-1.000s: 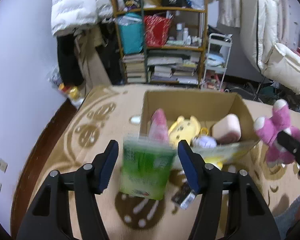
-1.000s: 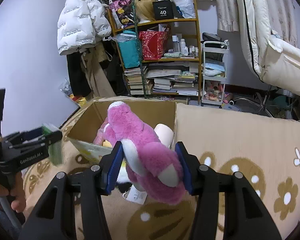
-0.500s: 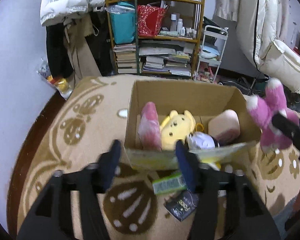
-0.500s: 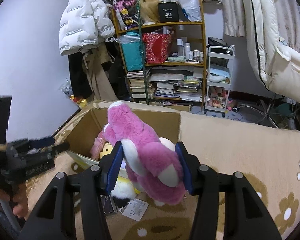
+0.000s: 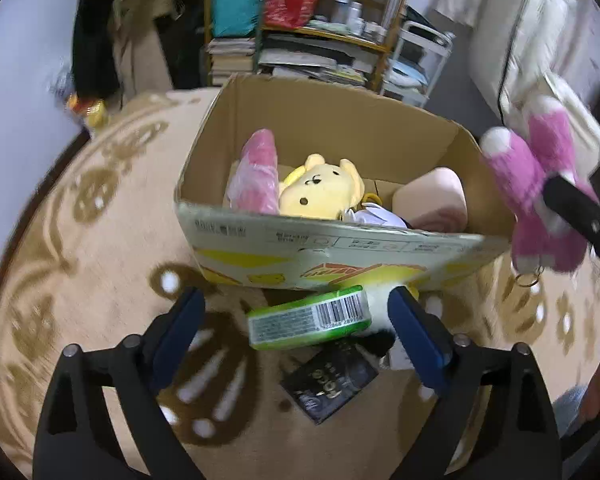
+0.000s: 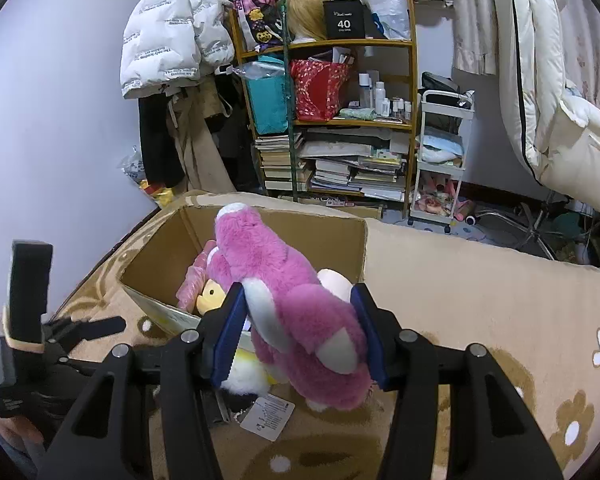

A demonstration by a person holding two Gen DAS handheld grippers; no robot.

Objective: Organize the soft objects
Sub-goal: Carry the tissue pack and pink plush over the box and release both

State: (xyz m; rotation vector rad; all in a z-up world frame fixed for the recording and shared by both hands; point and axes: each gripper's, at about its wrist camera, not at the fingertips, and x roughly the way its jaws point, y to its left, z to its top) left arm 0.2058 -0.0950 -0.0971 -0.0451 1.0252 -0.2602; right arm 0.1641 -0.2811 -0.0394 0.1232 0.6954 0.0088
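A cardboard box (image 5: 332,248) stands on the patterned carpet and holds a yellow bear plush (image 5: 320,190), a pink wrapped plush (image 5: 256,176) and a pale pink cushion (image 5: 432,200). A green pack (image 5: 310,322) lies on the carpet in front of the box, between the fingers of my open, empty left gripper (image 5: 296,320). My right gripper (image 6: 300,332) is shut on a pink plush toy (image 6: 288,300) and holds it above the box's near right corner (image 6: 360,256). The pink plush also shows in the left wrist view (image 5: 536,196).
A black packet (image 5: 330,384) and a white-and-yellow plush (image 6: 244,372) with a paper tag (image 6: 268,416) lie on the carpet by the box. Behind stand a cluttered wooden shelf (image 6: 328,120), a white trolley (image 6: 440,160), hanging coats (image 6: 172,40) and a quilt (image 6: 552,100).
My left gripper has opened and let go of the green pack, which now lies on the carpet in front of the box. My right gripper has kept hold of the pink plush and risen slightly.
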